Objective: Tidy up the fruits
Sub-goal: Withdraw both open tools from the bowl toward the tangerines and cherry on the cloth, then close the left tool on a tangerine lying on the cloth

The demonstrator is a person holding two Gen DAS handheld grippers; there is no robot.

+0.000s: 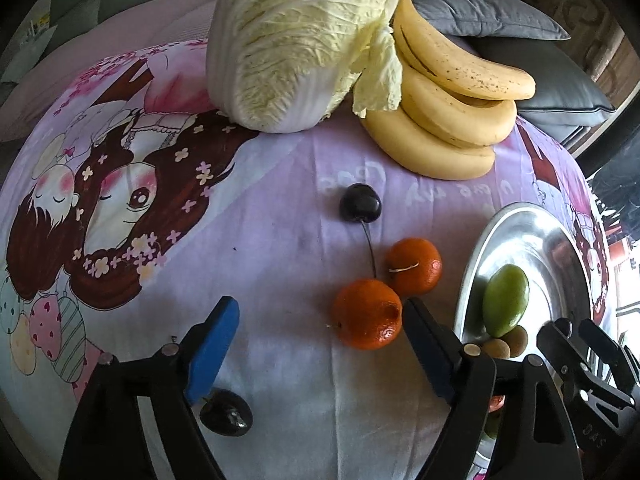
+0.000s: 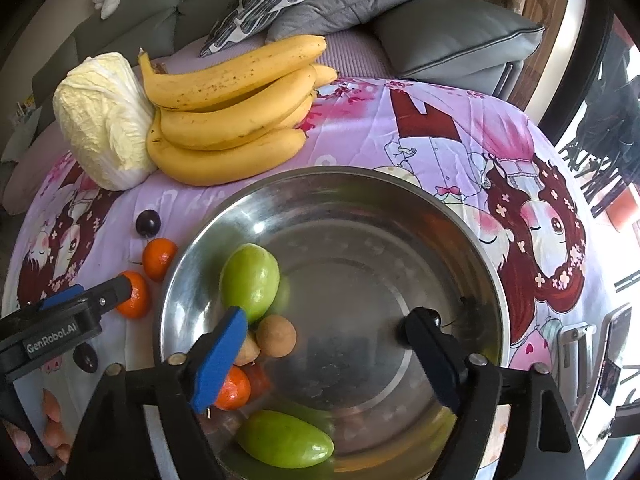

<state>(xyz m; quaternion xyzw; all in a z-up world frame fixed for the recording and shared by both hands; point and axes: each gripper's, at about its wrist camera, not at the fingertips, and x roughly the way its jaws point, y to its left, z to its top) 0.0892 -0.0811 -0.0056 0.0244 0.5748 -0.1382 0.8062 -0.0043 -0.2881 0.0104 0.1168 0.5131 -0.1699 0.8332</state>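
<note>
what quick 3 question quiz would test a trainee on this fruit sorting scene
1. True or false: the bananas lie inside the metal bowl.
2. How many oranges sit on the cloth outside the bowl?
3. Which applies to the right gripper? A. jaws open, empty, over the bowl B. shut on a green fruit C. shut on a cherry

Key
1. False, they lie on the cloth beside the cabbage.
2. Two.
3. A.

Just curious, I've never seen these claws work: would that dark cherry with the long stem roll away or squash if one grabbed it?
Probably both risks. The cherry is round and glossy, so a nudge could roll it on the cloth. It looks soft-skinned, so hard pads might bruise it. Its thin stem seems bendy and a poor handle.
</note>
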